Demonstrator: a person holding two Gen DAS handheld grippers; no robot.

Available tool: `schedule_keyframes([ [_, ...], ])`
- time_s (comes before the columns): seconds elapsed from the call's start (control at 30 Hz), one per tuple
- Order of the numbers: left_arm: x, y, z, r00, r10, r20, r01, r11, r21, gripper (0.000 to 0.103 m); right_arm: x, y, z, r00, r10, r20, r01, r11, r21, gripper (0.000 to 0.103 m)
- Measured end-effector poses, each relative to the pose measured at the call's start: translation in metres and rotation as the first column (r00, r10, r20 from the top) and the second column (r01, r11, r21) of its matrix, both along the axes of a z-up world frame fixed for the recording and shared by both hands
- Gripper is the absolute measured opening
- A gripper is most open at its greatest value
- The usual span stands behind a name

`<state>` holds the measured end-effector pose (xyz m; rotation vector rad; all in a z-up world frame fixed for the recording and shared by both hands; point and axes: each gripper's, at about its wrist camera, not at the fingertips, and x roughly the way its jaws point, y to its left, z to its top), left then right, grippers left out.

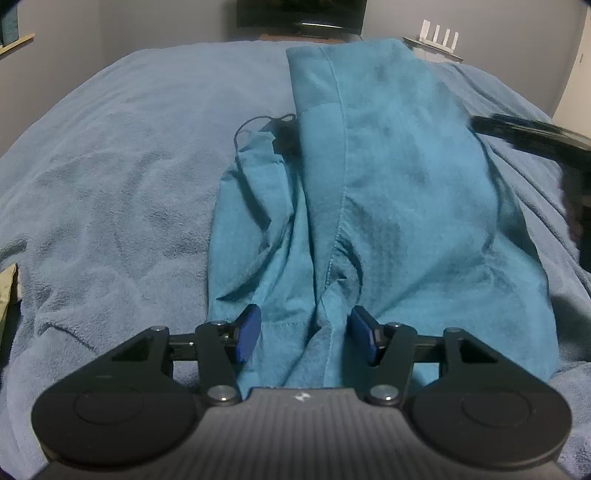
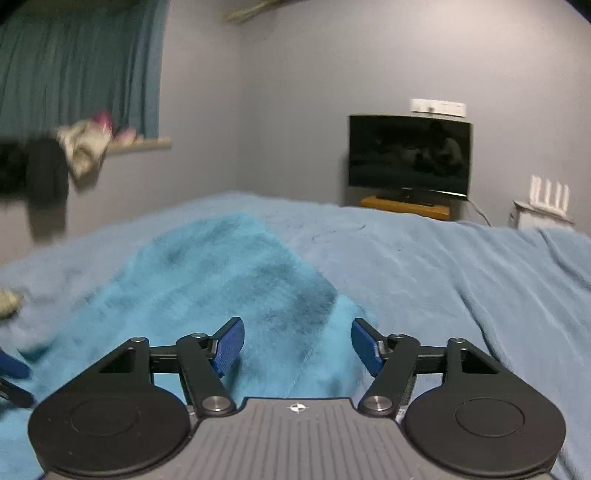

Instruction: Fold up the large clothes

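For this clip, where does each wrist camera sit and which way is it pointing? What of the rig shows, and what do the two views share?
Left wrist: sits behind the open left gripper, low over the teal garment, looking along it across the bed; the dark blurred shape at the right edge may be the other gripper.
Right wrist: behind the open right gripper, looking over the garment towards the wall and TV.
Shared: garment, bed, TV, router.

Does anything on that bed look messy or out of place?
Yes. The teal garment lies rumpled, its left part bunched into folds, and a thin dark drawstring trails loose onto the blue blanket. Nothing looks spilled or damaged.
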<state>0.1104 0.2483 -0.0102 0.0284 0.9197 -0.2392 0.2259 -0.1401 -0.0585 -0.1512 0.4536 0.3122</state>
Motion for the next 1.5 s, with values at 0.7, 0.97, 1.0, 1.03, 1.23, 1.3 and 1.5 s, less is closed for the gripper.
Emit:
schedule_keyframes([
  [0.7, 0.019, 0.009, -0.01, 1.0, 0.002, -0.016, -0.002, 0.999, -0.047, 0.059, 0.112, 0.006, -0.022, 0.994, -0.051, -0.098, 0.075, 0.963, 0.258, 0.09],
  [0.97, 0.023, 0.005, -0.012, 1.0, 0.004, -0.017, -0.005, 0.999, -0.034, 0.06, 0.122, -0.083, -0.07, 0.909, 0.027, -0.415, 0.245, 0.772, 0.586, 0.096],
  [1.0, 0.023, 0.005, -0.012, 1.0, 0.005, -0.017, -0.006, 0.999, -0.034, 0.06, 0.126, -0.087, -0.081, 0.889, 0.083, -0.451, 0.248, 0.74, 0.625, 0.096],
  [1.03, 0.023, 0.004, -0.012, 1.0, 0.006, -0.017, -0.006, 0.999, -0.034, 0.06, 0.133, -0.089, -0.09, 0.873, 0.12, -0.472, 0.252, 0.719, 0.648, 0.096],
  [1.23, 0.025, 0.005, -0.014, 1.0, 0.009, -0.023, -0.01, 0.999, -0.041, 0.06, 0.162, -0.086, -0.137, 0.797, 0.316, -0.514, 0.264, 0.582, 0.769, 0.098],
  [1.3, 0.027, 0.005, -0.015, 1.0, 0.011, -0.026, -0.012, 0.999, -0.048, 0.061, 0.175, -0.081, -0.148, 0.791, 0.349, -0.503, 0.255, 0.56, 0.788, 0.1],
  [1.5, 0.032, 0.006, -0.02, 0.999, 0.021, -0.038, -0.023, 0.998, -0.052, 0.062, 0.182, -0.045, -0.142, 0.82, 0.301, -0.487, 0.207, 0.637, 0.743, 0.092],
])
